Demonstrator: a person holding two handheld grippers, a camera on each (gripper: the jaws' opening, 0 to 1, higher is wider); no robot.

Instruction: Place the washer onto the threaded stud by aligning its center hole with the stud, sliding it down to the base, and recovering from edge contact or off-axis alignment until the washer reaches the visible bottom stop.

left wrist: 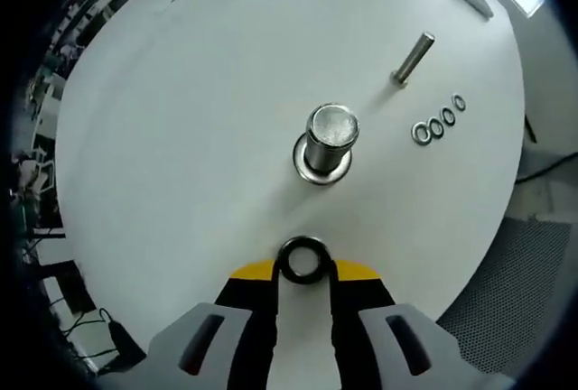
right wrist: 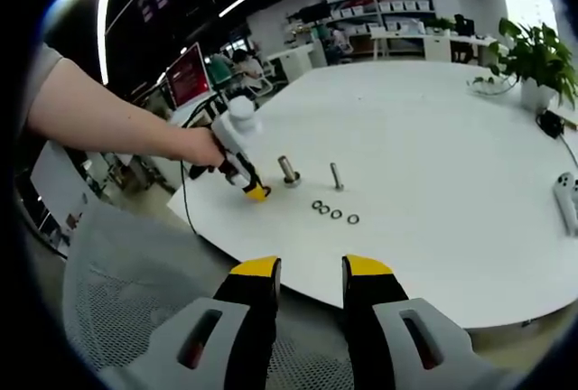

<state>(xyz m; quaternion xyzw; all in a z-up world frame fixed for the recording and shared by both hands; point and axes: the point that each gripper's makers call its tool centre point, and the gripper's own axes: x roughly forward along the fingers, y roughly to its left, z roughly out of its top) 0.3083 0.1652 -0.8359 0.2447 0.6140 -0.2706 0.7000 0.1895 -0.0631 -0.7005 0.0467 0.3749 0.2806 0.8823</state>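
Jaws of the left gripper (left wrist: 304,273) are closed on a dark washer (left wrist: 302,260), which is pinched between the yellow tips and held just above the white counter (left wrist: 181,119). A thick stud (left wrist: 330,137) is seen a little farther off, standing upright on a washer-like base, and it is not touched by the held washer. Farther away and to the right, a thin bolt (left wrist: 413,57) is stood upright on the counter. Four small spare washers (left wrist: 438,122) are laid in a short row to the right of the stud, near the bolt but apart from it.

In the right gripper view, the right gripper (right wrist: 310,273) is held back from the counter edge, over a grey mesh chair (right wrist: 117,282). Its jaws are parted with a gap between the yellow tips, and nothing is held in them. The left gripper (right wrist: 255,191) is seen there, gripped by a person's hand (right wrist: 200,146), close to the stud (right wrist: 288,171). The thin bolt (right wrist: 336,176) and the row of spare washers (right wrist: 335,213) are seen just right of it. A potted plant (right wrist: 533,56) is placed at the far right of the counter.
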